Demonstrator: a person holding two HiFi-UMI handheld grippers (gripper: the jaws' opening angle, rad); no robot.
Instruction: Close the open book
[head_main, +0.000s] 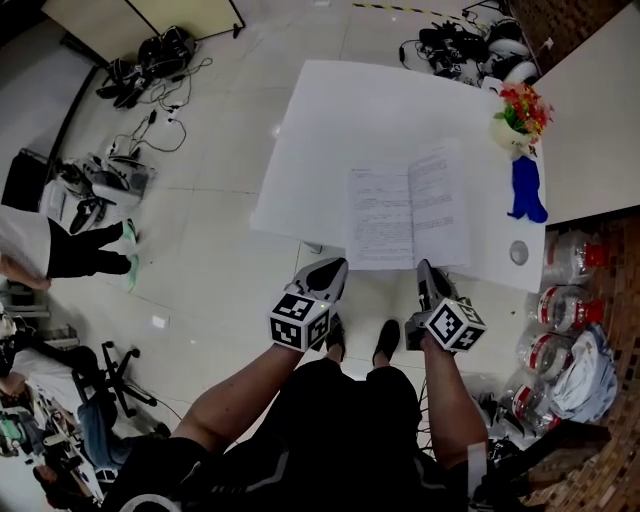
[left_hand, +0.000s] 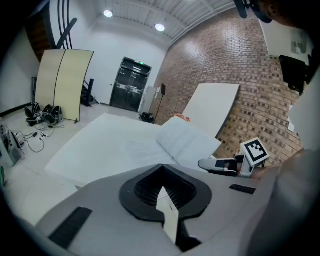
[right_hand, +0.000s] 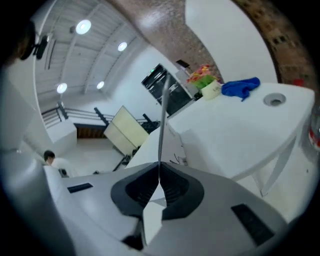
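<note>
Presently, an open book (head_main: 385, 215) is shown lying on a white table (head_main: 330, 120), with 1 page pinched by the right gripper (head_main: 427, 272).

From the head view, the book is seen near the table's front edge, with the left gripper (head_main: 330, 272) just beside its lower left corner and the right gripper at the lower edge of the right-hand page (head_main: 440, 205). In the left gripper view, the jaws are seen pressed together with nothing between them, and the book (left_hand: 187, 142) lies ahead to the right. In the right gripper view, the 2 jaws are closed on the right-hand page (right_hand: 161, 125), seen edge-on as a thin upright line.
</note>
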